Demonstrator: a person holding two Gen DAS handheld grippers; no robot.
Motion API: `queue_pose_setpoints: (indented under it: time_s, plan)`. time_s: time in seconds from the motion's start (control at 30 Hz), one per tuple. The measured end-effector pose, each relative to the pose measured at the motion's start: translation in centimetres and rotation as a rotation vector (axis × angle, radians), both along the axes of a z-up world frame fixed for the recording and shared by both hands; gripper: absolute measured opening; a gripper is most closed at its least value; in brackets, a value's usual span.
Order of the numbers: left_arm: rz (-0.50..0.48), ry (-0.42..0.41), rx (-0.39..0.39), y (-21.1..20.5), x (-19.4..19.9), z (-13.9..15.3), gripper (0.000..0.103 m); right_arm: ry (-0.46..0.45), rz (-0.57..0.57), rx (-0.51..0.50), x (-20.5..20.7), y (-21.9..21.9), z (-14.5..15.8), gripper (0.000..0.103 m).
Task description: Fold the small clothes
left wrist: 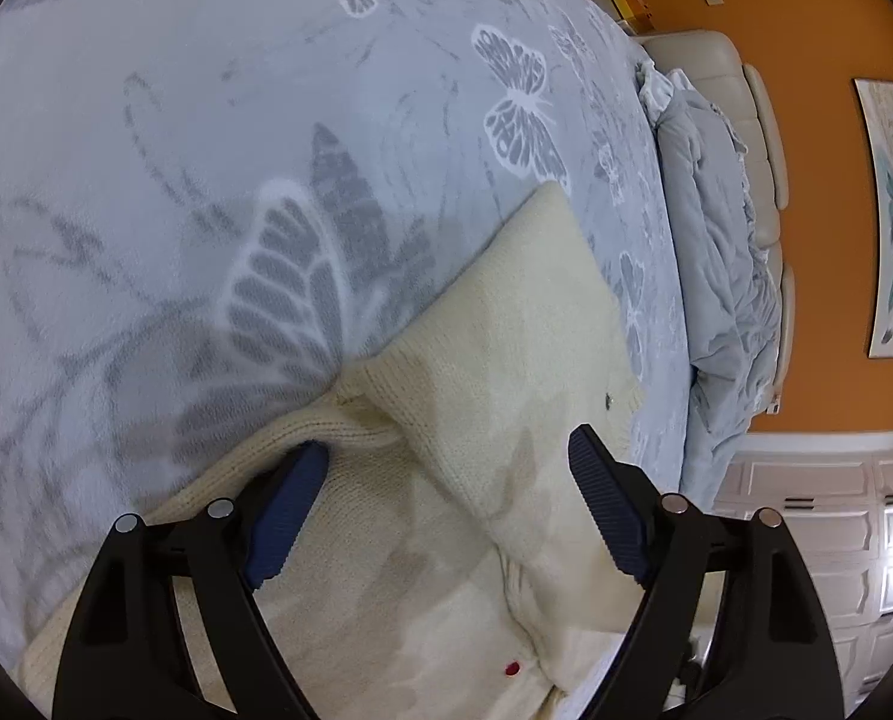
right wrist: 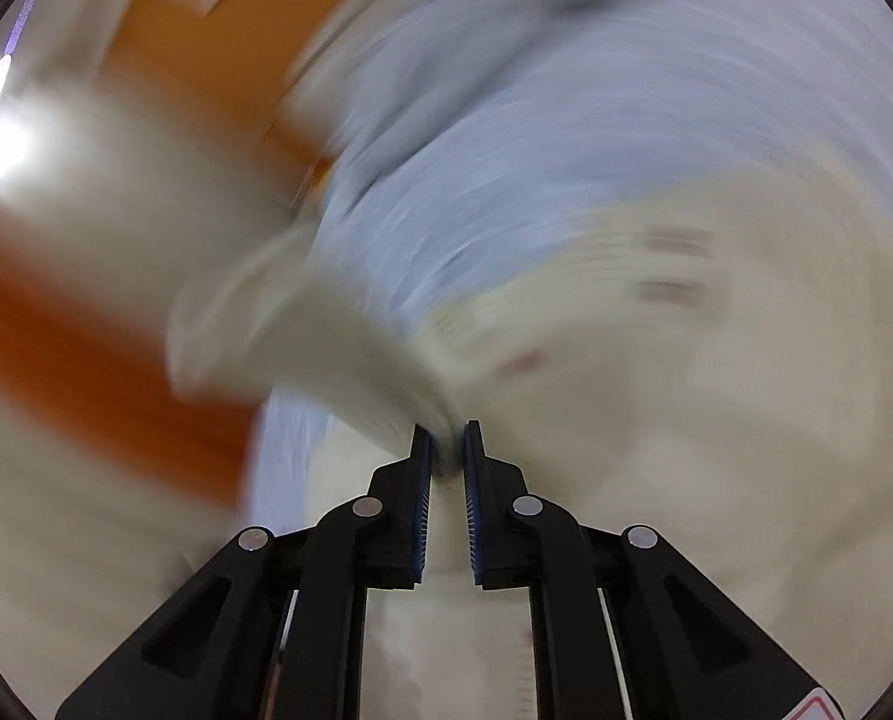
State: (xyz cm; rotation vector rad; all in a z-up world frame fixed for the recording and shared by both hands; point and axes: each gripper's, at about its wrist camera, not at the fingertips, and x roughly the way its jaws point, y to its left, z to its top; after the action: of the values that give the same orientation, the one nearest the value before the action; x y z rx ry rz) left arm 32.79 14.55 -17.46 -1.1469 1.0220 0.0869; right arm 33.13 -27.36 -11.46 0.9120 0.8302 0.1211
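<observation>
The cream knit sweater (left wrist: 506, 330) lies on the bed, on a grey butterfly blanket (left wrist: 206, 150), with one part already folded over the body; the left hand-held gripper (left wrist: 446, 480) hovers just above it with its jaws wide apart, holding nothing, one blue pad (left wrist: 290, 504) close to a bunched ridge of knit. The right hand-held gripper (right wrist: 444, 450) is clamped on a pinch of the same sweater (right wrist: 656, 390); its view is heavily smeared, so what part it holds cannot be told, though a flap seems to trail from the jaws.

Risks, as a judgement: the pinch looks thin, and a fast swing could pull the knit free or drag the whole garment across the blanket, undoing the fold; the loose flap could land crooked; the open left jaws could snag the ridge and rumple the layer beneath.

No brand, label or readable writing shows; only small red marks on the knit, and a red-edged sticker corner on the right gripper, unreadable.
</observation>
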Motion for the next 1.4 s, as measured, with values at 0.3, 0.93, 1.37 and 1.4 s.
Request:
queue_pose_setpoints:
  time_s: [0.3,0.93,1.37,1.4]
  plan:
    - [0.056,0.008,-0.205,-2.1,-0.1,0.6,0.081,0.184,-0.097,0.039,-1.9,-7.4,-5.8,0.038]
    - [-0.048,0.048,0.029,-1.5,1.4,-1.2,0.008,0.148,-0.031,-0.211,0.7,-5.8,-4.5,0.008]
    - [-0.103,-0.041,0.077,-1.7,1.2,-1.6,0.01,0.115,-0.028,-0.226,-1.2,-6.7,-5.1,0.01]
    - [-0.111,-0.063,0.09,-1.9,1.1,-1.6,0.01,0.146,-0.027,-0.278,-1.5,-6.5,-4.9,0.013]
